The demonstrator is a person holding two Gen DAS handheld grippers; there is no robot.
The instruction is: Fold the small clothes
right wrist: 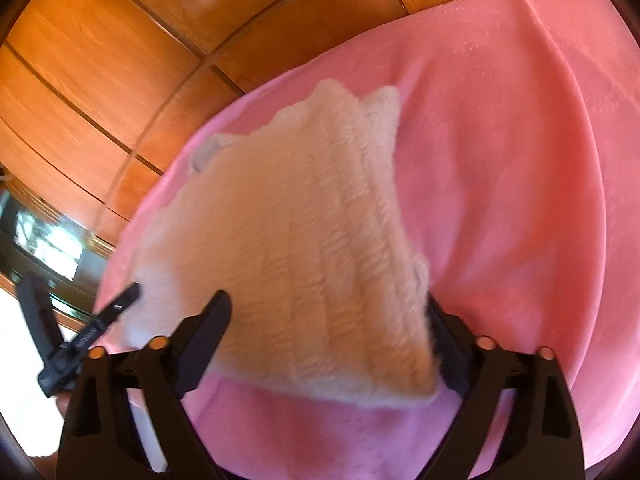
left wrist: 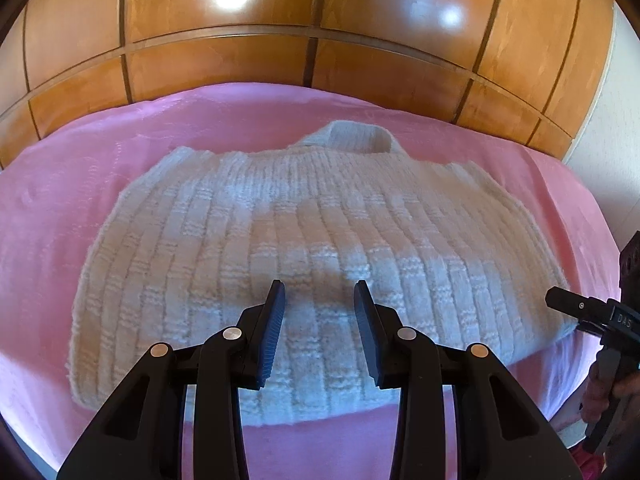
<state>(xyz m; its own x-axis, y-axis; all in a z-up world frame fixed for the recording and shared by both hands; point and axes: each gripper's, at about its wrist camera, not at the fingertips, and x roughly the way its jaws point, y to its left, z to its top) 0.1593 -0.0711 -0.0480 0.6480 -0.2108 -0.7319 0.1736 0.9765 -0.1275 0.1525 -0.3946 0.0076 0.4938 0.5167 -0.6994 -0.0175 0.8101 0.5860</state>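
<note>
A small cream knitted sweater (left wrist: pixel 304 240) lies flat on a pink blanket (left wrist: pixel 80 184), collar at the far side and hem toward me. My left gripper (left wrist: pixel 320 304) is open and hovers just above the sweater's near hem, holding nothing. In the left wrist view my right gripper (left wrist: pixel 576 312) shows at the sweater's right hem corner. In the right wrist view the right gripper (right wrist: pixel 326 312) is open, its fingers standing either side of that corner of the sweater (right wrist: pixel 288 240); the cloth hides part of the right finger. The left gripper (right wrist: pixel 92 328) shows at the lower left.
The pink blanket (right wrist: pixel 520 160) covers a bed. Glossy wooden wardrobe panels (left wrist: pixel 320 48) stand behind it and also show in the right wrist view (right wrist: pixel 100 60). A dark screen (right wrist: pixel 44 240) sits at the far left. A pale wall (left wrist: pixel 616 140) is on the right.
</note>
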